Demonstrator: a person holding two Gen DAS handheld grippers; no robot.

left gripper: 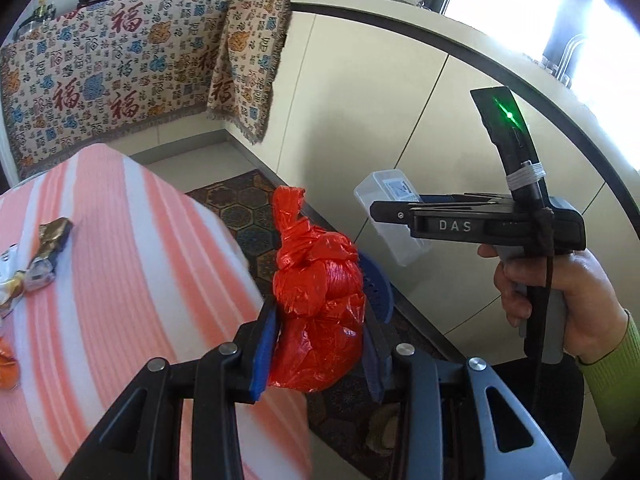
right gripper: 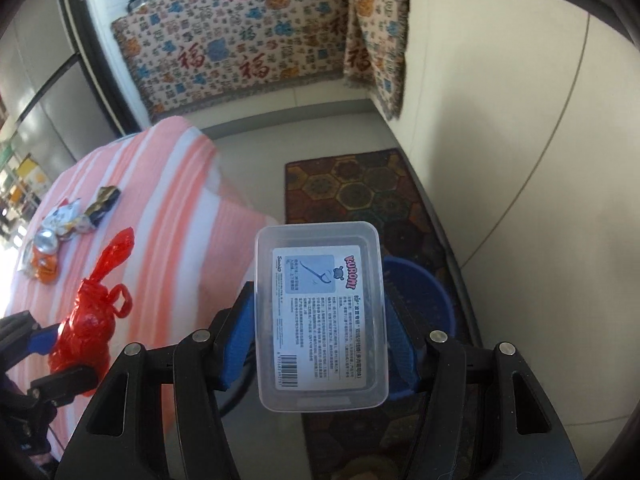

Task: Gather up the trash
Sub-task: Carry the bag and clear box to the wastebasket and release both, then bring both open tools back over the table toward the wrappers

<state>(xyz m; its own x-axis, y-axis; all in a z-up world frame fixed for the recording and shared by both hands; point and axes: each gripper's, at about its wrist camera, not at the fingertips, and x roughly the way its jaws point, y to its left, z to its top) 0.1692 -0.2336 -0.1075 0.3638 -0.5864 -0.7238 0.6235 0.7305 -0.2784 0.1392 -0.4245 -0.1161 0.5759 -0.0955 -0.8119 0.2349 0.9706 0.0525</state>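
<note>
Red bag [left gripper: 320, 304] clamped, left gripper [left gripper: 320, 344] angled downward

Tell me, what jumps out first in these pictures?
A knotted red plastic bag, pinched in the left tongs beside the pink-striped table. Next, a clear plastic box with a printed label, clamped in the right tongs above a blue bin on the patterned rug.

Right gripper [right gripper: 320, 344] clamps plastic box [right gripper: 322, 316] over blue basket [right gripper: 424, 292].
</note>
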